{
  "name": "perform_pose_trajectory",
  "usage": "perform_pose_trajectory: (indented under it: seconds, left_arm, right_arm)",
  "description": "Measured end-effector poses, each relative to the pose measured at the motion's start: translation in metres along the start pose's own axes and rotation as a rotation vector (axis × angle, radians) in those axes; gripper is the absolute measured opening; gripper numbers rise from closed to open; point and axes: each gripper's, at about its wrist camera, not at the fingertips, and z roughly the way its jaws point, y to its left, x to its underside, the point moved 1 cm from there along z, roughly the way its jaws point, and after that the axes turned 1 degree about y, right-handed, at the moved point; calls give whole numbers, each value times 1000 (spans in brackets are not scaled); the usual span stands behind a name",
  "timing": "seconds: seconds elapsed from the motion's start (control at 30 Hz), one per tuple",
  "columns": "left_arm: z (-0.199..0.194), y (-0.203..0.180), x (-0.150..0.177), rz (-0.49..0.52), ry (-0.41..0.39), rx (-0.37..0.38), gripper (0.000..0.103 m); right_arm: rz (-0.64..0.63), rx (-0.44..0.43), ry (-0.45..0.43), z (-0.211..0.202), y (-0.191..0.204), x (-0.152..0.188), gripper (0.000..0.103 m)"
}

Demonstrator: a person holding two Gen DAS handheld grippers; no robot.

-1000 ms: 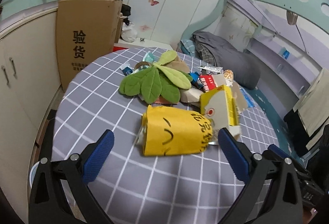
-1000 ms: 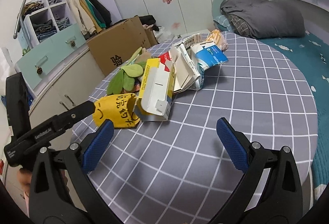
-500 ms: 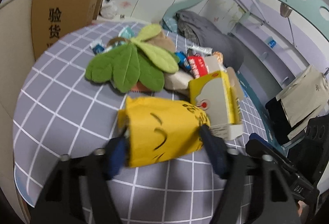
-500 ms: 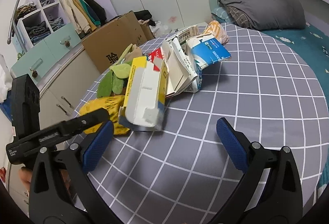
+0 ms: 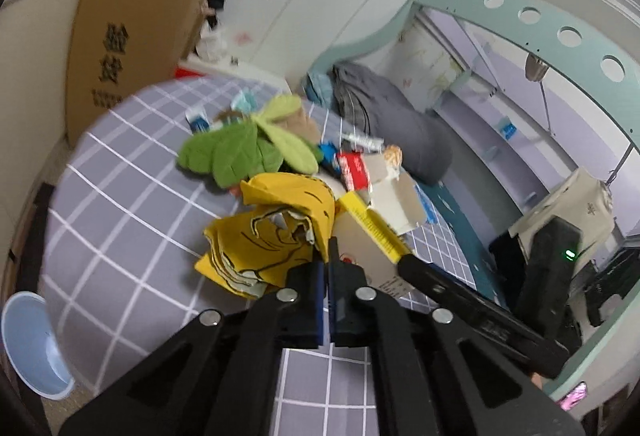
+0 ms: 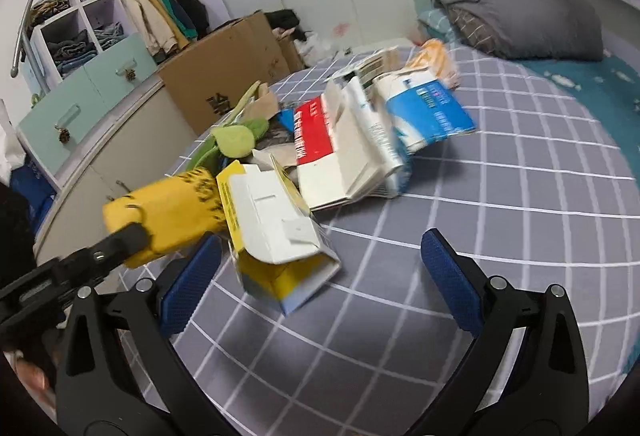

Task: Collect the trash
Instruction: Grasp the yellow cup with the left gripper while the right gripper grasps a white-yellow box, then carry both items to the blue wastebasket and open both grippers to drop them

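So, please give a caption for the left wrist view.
Left gripper shut on crumpled yellow paper bag over the checked tablecloth.

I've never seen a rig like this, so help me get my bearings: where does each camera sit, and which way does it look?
Left wrist: rides on the left gripper, looking down its closed fingers, pinched on the crumpled yellow paper bag on the checked table.
Right wrist: rides on the right gripper, fingers spread, facing the yellow and white carton; fingertips show bottom left.
Shared: bag, carton, green leaf toy, cardboard box, each other's gripper.
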Motion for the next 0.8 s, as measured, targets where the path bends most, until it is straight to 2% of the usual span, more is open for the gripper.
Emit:
perform_pose_trajectory:
  seconds: [0.13,0.2,0.27,0.33,0.43,0.57,0.67,0.8]
  left_arm:
    - [-20,-14,5,62,-58,-108,1]
    - [-30,-19,6,80,-80,-134,1]
    - [-38,-15,11,83,-90,-148,1]
    - [-43,-16,15,91,-104,-187,1]
    - [-53,-14,20,88,-120,-233,1]
    - [-68,-4,27,82,-150,-281,1]
    - [-83,4,30,68,-174,-299,1]
    - [-107,26,35,29,-202,-342,1]
  right_arm:
    - [-15,-50,44,13,10,-1,97]
    - [-28,-75,60,17,15,0,91]
    - [-41,-93,82,21,20,2,77]
    - [-53,-97,103,25,25,5,46]
    - [-74,-91,112,22,29,9,45]
    - [-81,-100,81,11,35,15,43]
    - [-98,-133,62,-1,49,20,43]
    - [-159,-200,40,-14,86,26,43]
